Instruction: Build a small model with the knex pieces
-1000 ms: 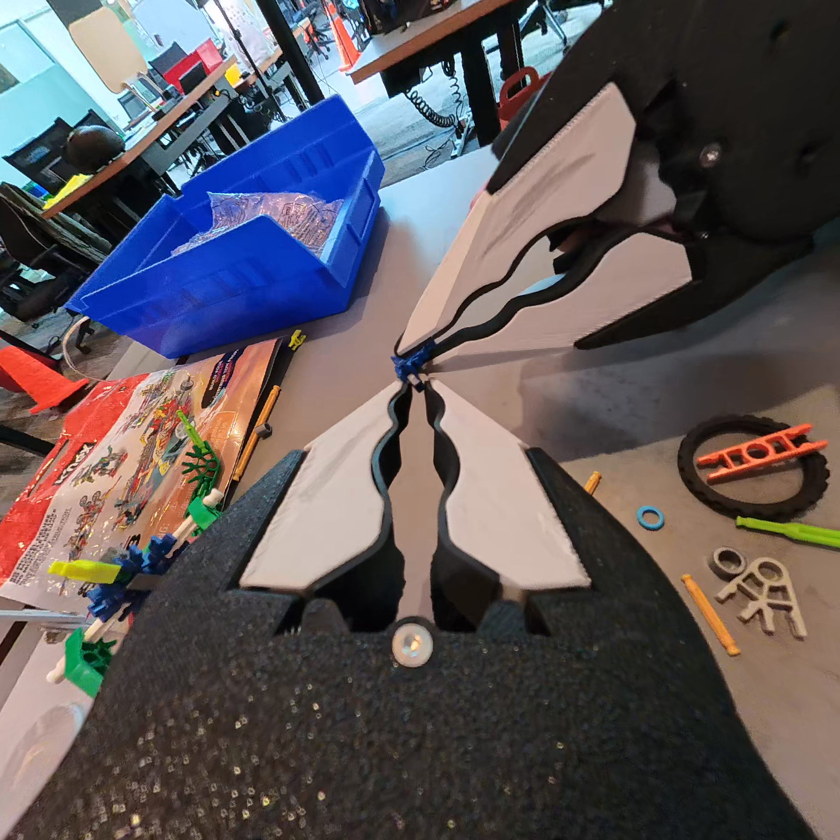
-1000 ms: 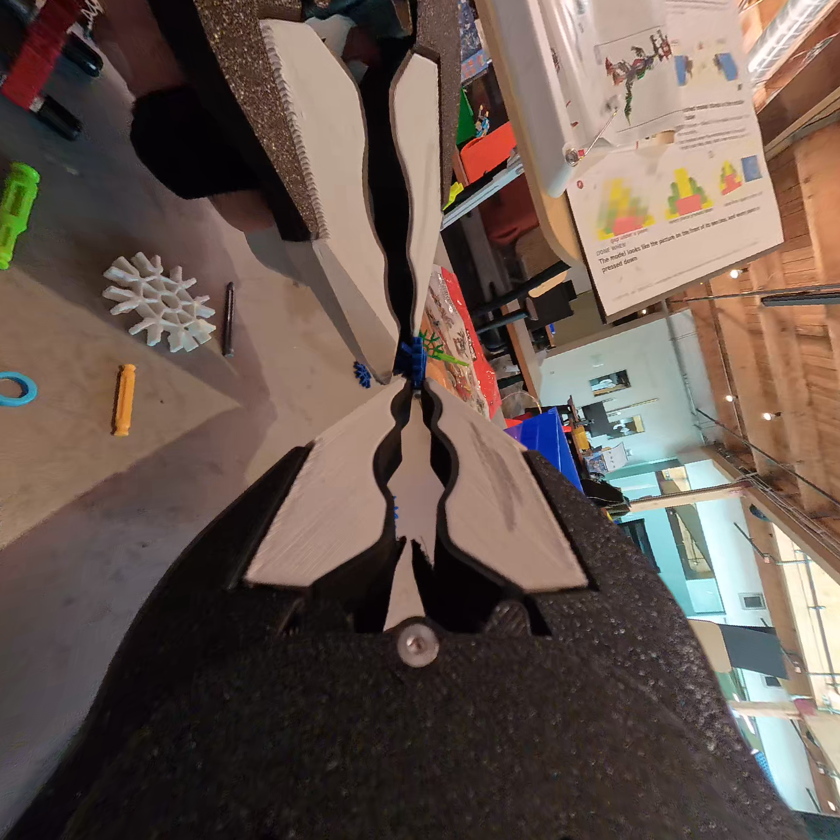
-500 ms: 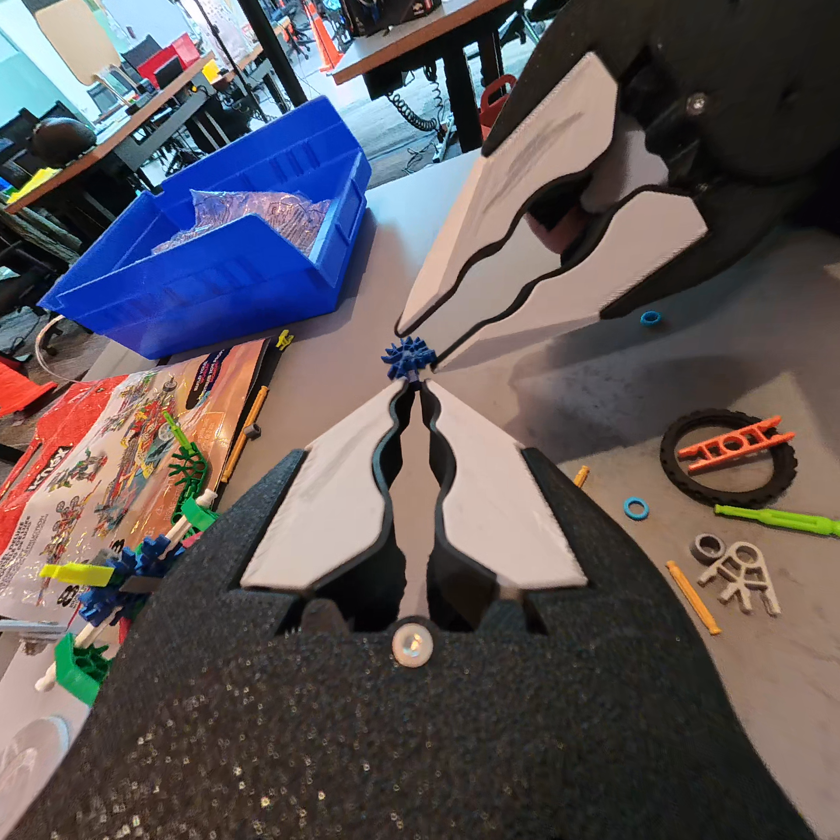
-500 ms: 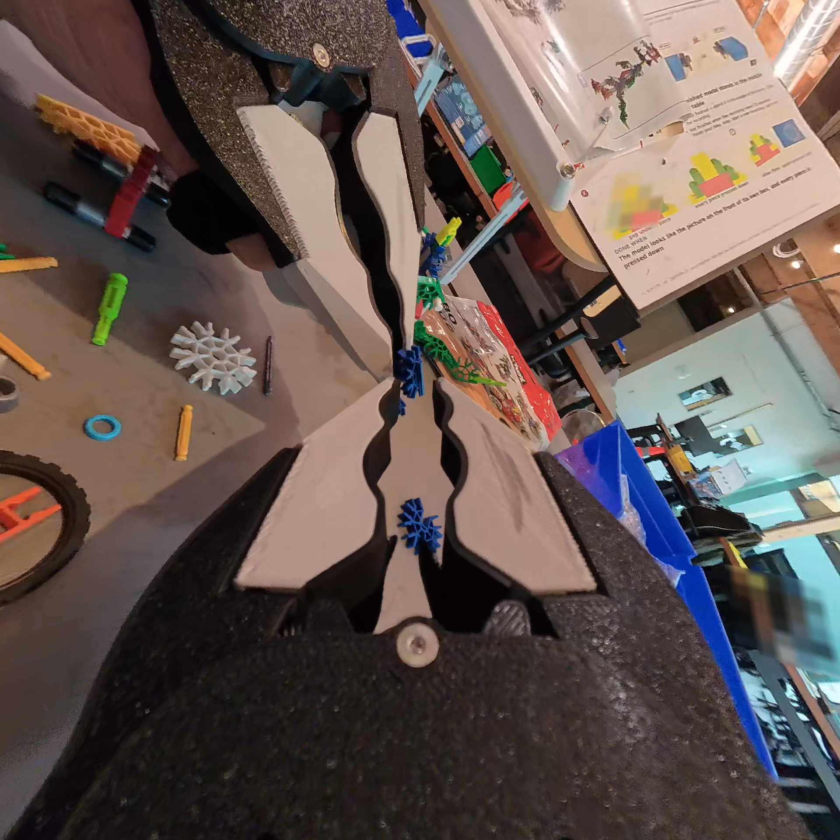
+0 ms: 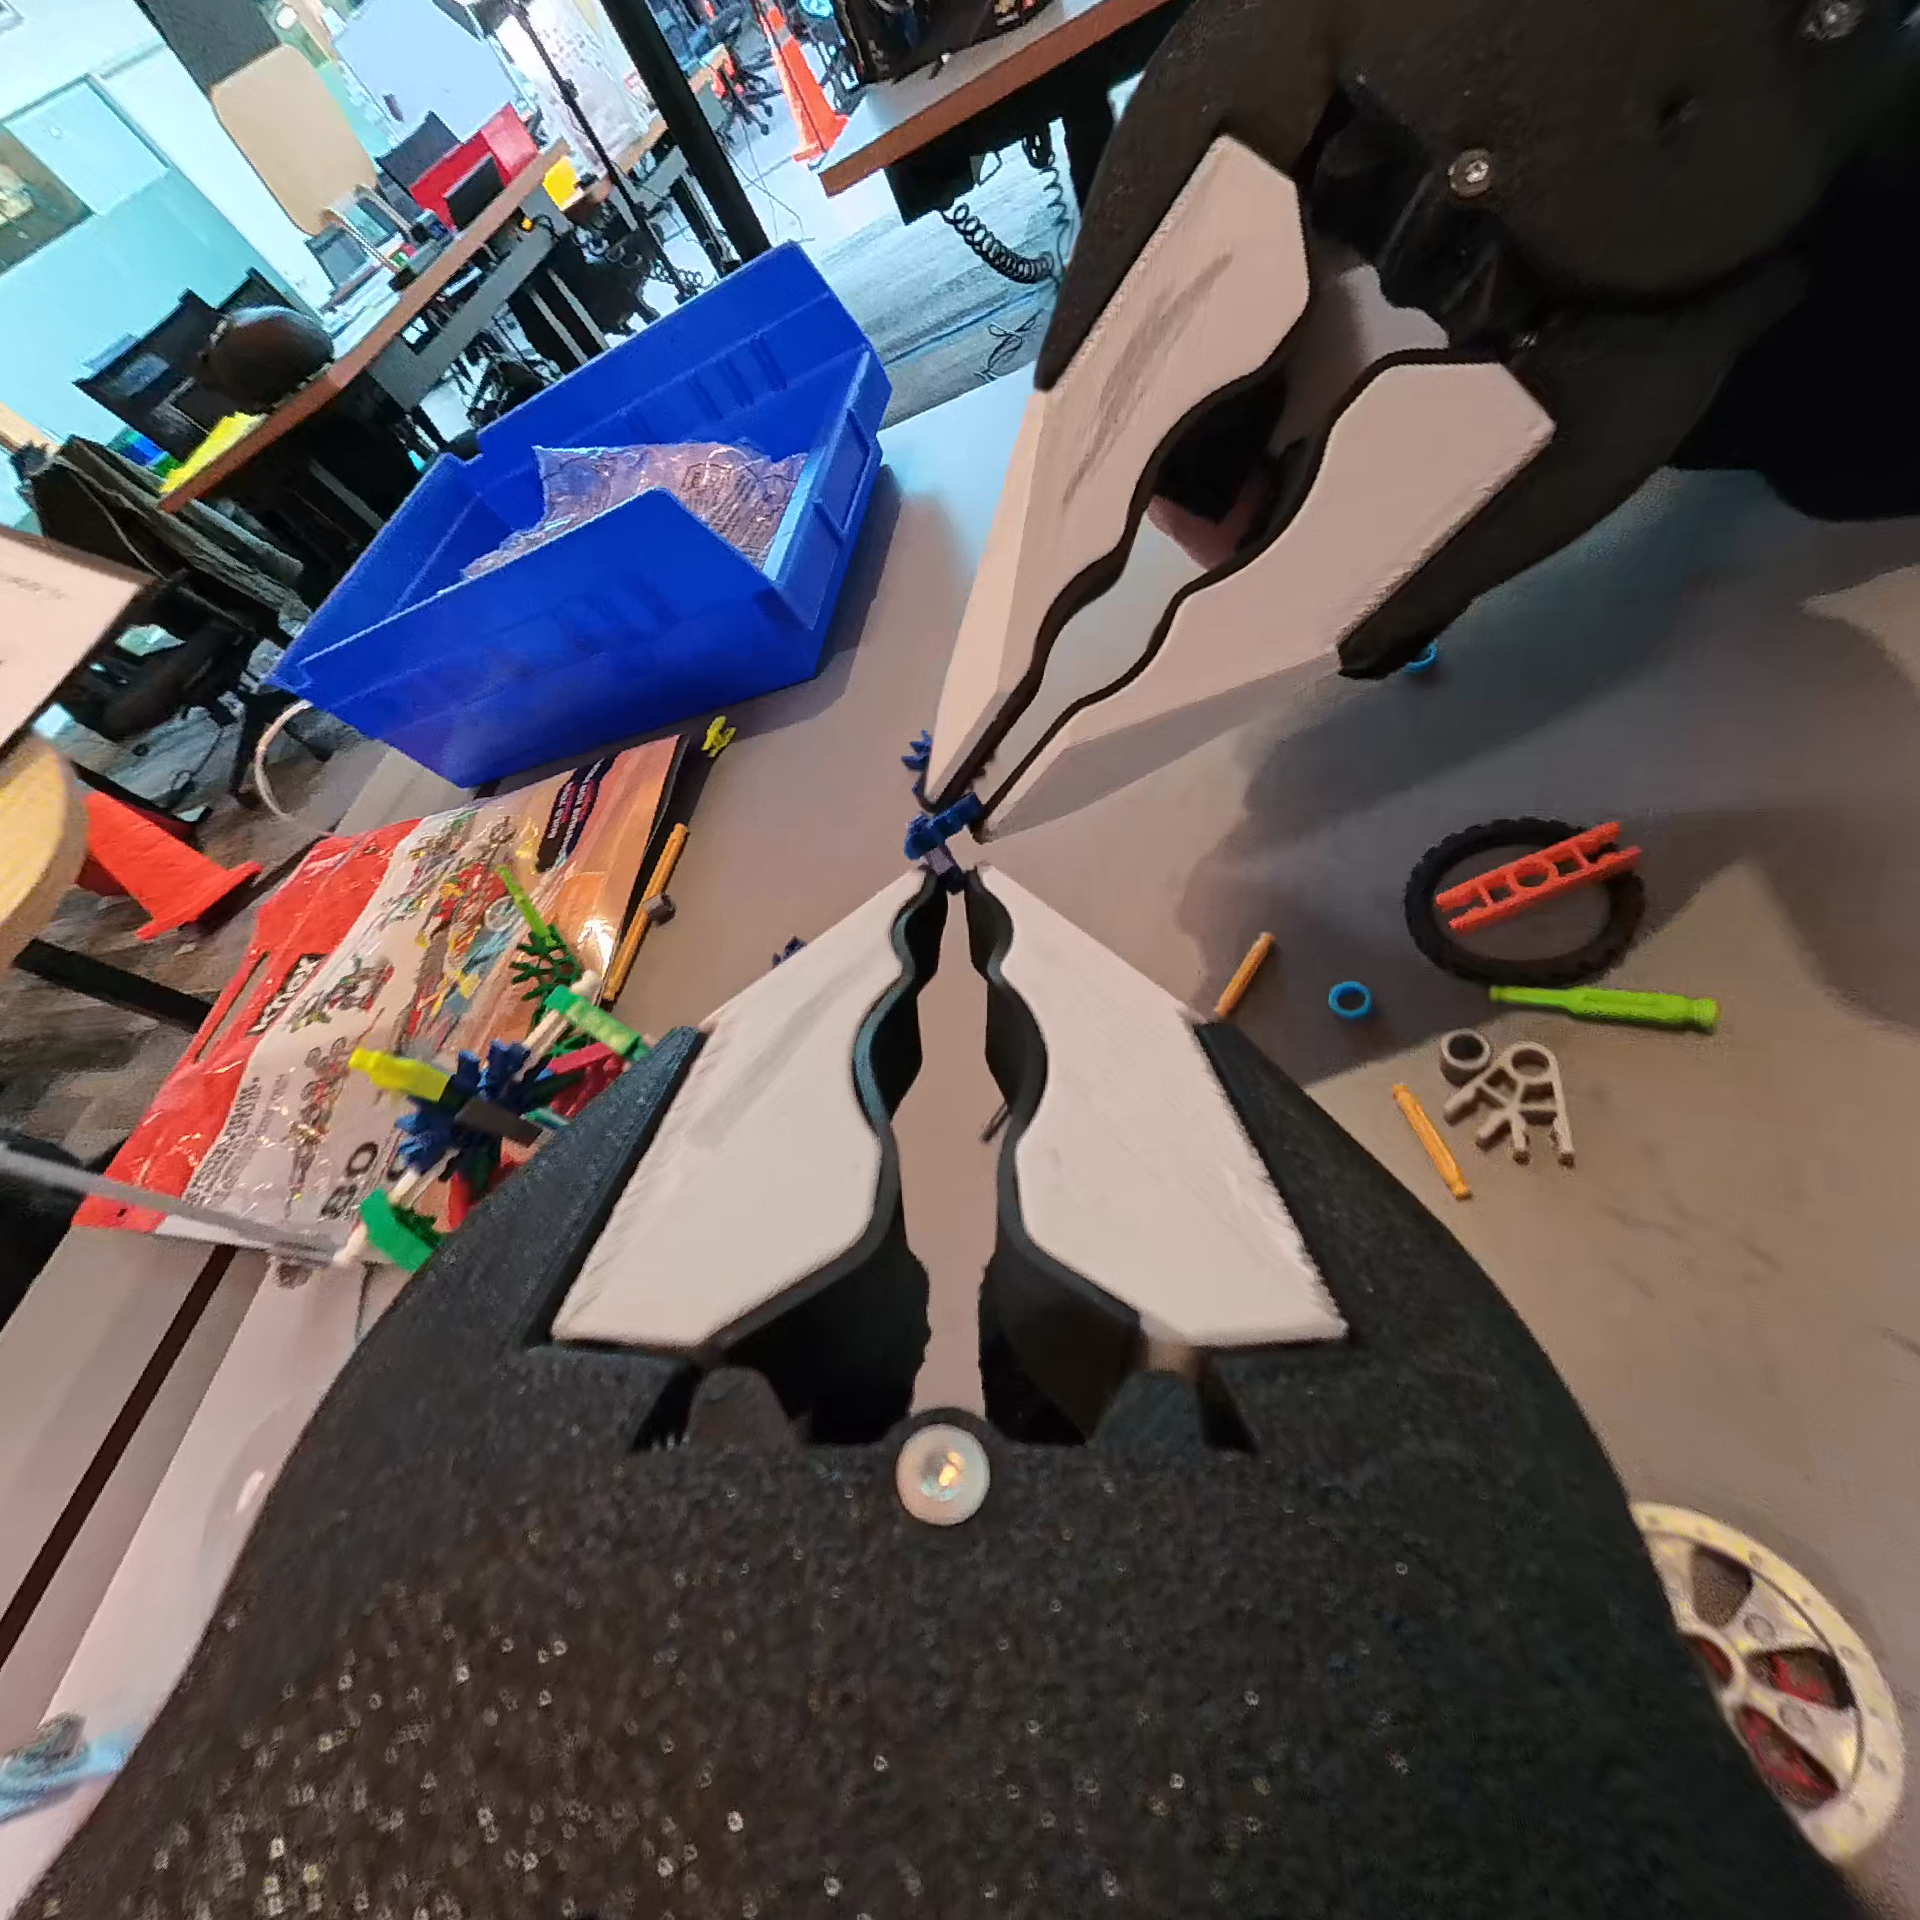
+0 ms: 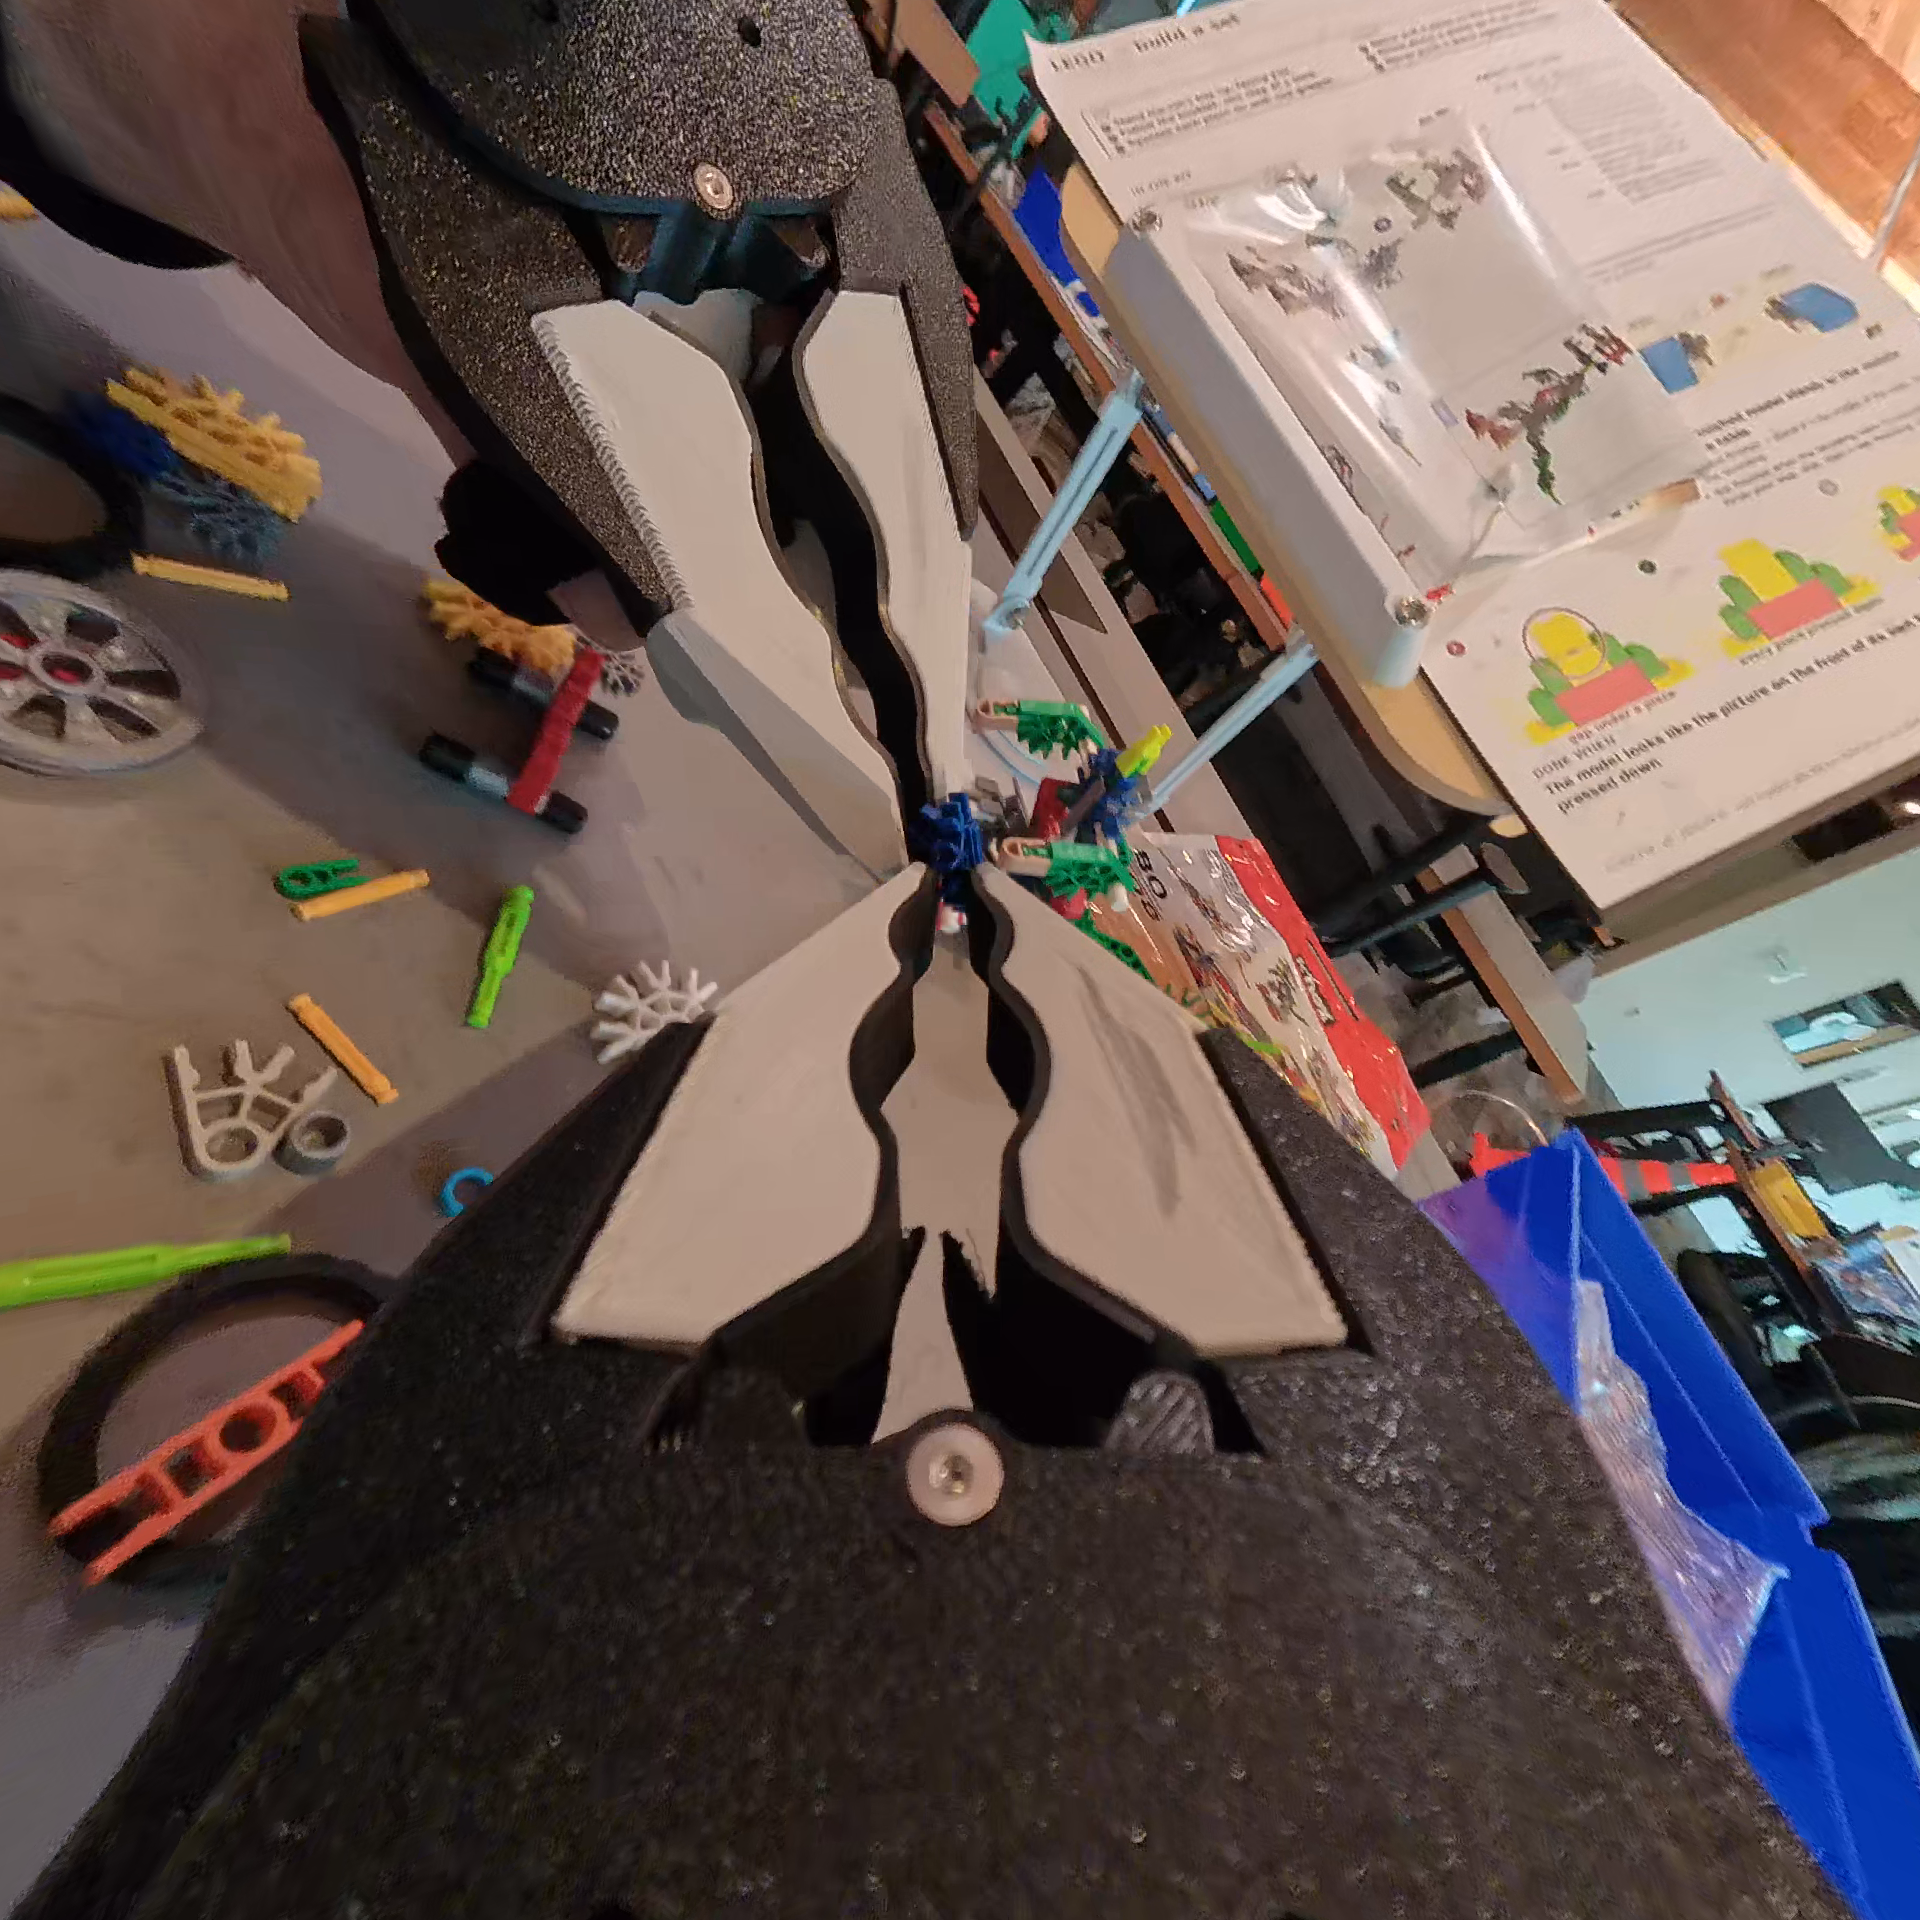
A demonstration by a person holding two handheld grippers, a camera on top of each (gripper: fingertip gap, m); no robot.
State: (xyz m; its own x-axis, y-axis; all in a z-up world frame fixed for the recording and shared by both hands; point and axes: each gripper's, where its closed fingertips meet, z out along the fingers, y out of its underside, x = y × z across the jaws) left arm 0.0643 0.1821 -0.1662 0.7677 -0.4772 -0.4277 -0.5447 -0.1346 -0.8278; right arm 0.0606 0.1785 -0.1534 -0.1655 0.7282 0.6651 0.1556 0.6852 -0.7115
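My left gripper (image 5: 945, 881) and right gripper (image 6: 951, 883) meet tip to tip a little above the grey table (image 5: 1558, 1351). A small blue snowflake-shaped connector (image 5: 940, 831) sits between the two pairs of tips, and both grippers are shut on it. It also shows in the right wrist view (image 6: 951, 831). The right gripper (image 5: 961, 805) comes in from the upper right in the left wrist view. The left gripper (image 6: 925, 821) comes down from above in the right wrist view. Another small blue piece (image 5: 790, 948) lies on the table just left of my left fingers.
A blue bin (image 5: 582, 665) with clear bags stands far left, a red parts bag (image 5: 312, 1039) and a green-blue model (image 5: 488, 1091) before it. To the right lie a black tire (image 5: 1418, 914), orange piece (image 5: 1538, 878), green rod (image 5: 1600, 1003), grey connector (image 5: 1507, 1096) and silver hub (image 5: 1766, 1683). Both grippers' tips are close together, under 4 cm apart. Left tips and right tips are each some 12 centimeters from the black tire (image 5: 1418, 914).
Half a second ago the right gripper's tips were slightly apart and just off the blue connector, which the left gripper held. Now the right tips are closed on it again. Both grippers have risen slightly.
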